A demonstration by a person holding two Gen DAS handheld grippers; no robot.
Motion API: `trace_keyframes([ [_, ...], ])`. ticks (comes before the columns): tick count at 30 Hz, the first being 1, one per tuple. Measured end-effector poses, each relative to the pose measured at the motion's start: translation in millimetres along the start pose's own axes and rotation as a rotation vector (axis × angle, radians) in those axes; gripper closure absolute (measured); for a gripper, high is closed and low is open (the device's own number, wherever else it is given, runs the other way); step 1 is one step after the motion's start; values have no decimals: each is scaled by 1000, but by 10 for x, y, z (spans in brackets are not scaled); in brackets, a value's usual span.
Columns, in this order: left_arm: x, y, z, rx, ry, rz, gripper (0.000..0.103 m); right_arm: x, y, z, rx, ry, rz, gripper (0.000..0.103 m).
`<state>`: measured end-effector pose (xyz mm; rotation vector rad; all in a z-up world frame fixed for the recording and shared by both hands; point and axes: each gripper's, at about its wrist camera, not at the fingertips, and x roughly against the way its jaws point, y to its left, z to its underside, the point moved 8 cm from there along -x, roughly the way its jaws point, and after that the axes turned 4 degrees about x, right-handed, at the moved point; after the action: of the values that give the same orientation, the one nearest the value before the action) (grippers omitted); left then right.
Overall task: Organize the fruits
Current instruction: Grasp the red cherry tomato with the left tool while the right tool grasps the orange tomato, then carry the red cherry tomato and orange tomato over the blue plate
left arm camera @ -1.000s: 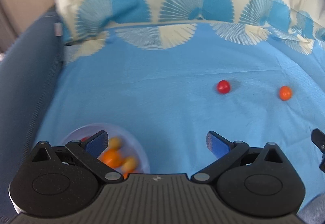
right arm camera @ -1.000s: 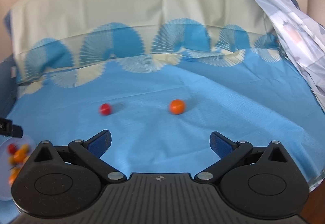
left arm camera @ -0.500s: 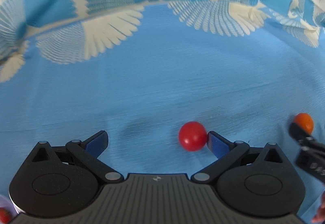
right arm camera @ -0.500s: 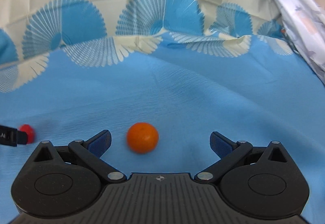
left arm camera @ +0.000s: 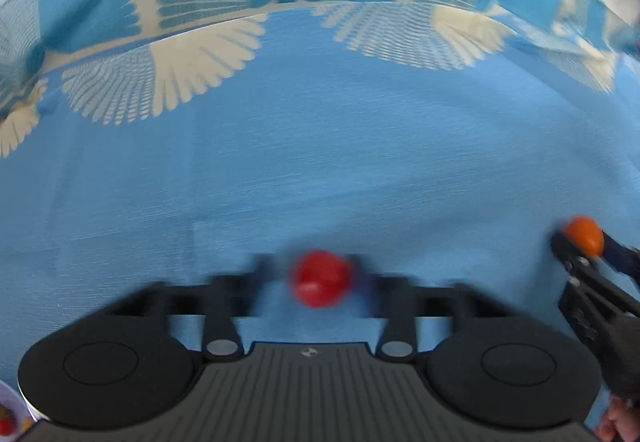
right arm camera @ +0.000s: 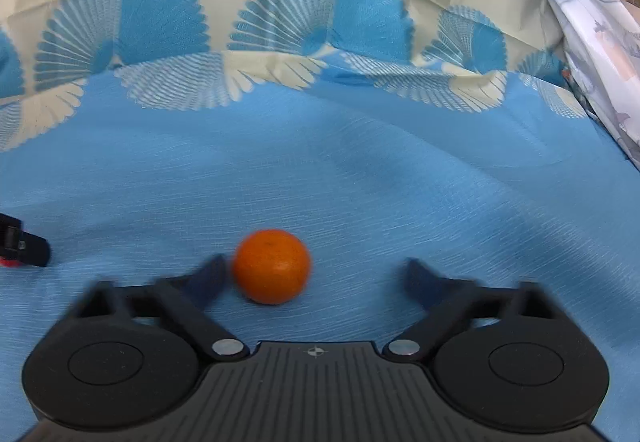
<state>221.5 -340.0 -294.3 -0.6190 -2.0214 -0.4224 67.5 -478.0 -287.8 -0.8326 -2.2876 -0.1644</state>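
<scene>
A small red tomato [left arm camera: 320,278] lies on the blue cloth between the blurred fingers of my left gripper [left arm camera: 316,274], which are close on both sides of it. A small orange fruit [right arm camera: 272,266] lies between the fingers of my right gripper [right arm camera: 312,278]. The left finger touches it and the right finger stands apart, so the jaws are open. The orange fruit [left arm camera: 584,236] and the right gripper show at the right edge of the left wrist view. A tip of the left gripper [right arm camera: 24,246] shows at the left edge of the right wrist view.
The blue cloth [right arm camera: 360,169] rises into a cream, fan-patterned fold [right arm camera: 320,1] at the back. A white bowl [left arm camera: 10,412] with small fruits peeks in at the bottom left of the left wrist view. A pale printed fabric [right arm camera: 592,21] hangs at the right.
My left gripper's fingers have closed in around the red tomato. My right gripper has moved forward, and its fingers have narrowed around the orange fruit.
</scene>
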Motion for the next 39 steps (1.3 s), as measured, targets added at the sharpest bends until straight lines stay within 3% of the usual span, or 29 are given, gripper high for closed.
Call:
trace_keyframes([
  [2,92,-22,1,0,3,-3,70,29,44,-2,21,14,3,64],
  [8,538,22,6,7,-18,-12,70,284,4,-56,-76,54,-27,64],
  [18,1781,320,321,20,-82,-27,70,1495,157,-215,-73,-36,-124,64],
  [32,3410,1204,1425,122,-164,-64,70,3431,844,-114,48,-160,-369,64],
  [39,3822,1706,2241,199,-122,-106,70,4313,1295,233,150,-158,-505,64],
])
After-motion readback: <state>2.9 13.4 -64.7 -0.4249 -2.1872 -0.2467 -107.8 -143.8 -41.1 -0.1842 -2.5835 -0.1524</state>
